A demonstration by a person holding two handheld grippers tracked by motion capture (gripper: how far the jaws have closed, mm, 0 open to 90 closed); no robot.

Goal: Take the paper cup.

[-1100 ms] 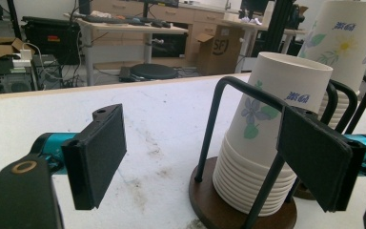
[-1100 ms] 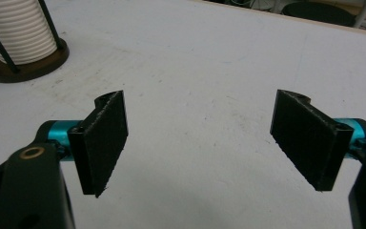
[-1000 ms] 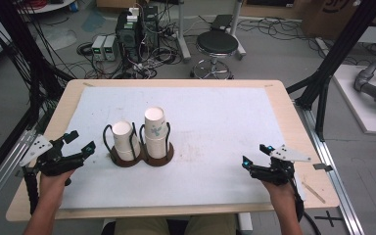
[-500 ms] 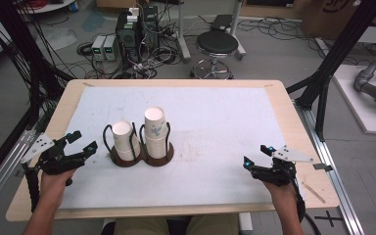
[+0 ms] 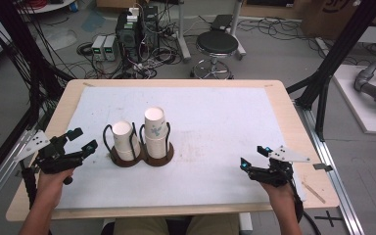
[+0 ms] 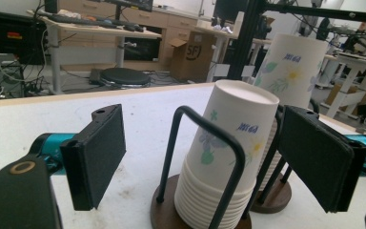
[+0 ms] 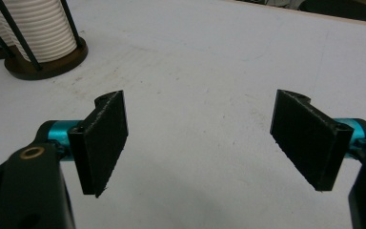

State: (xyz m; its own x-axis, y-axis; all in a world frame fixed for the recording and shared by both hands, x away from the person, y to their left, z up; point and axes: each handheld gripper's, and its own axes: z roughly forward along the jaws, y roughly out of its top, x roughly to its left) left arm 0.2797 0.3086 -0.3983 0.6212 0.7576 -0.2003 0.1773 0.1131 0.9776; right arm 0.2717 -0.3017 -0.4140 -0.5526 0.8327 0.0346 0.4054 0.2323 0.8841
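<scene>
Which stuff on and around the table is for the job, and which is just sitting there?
For the job, probably:
- shorter cup stack in its wire holder
- taller cup stack in its holder
- left gripper, open, nearest the cups
- right gripper, open

Just lying about:
- stool
- computer boxes on the floor
- cardboard box

Left tongs (image 5: 82, 139) nearer the shorter cup stack (image 5: 123, 141).

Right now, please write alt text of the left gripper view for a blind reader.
Open left tongs frame a stack of paper cups inside a black wire holder on a white table. A taller stack stands behind it.
</scene>
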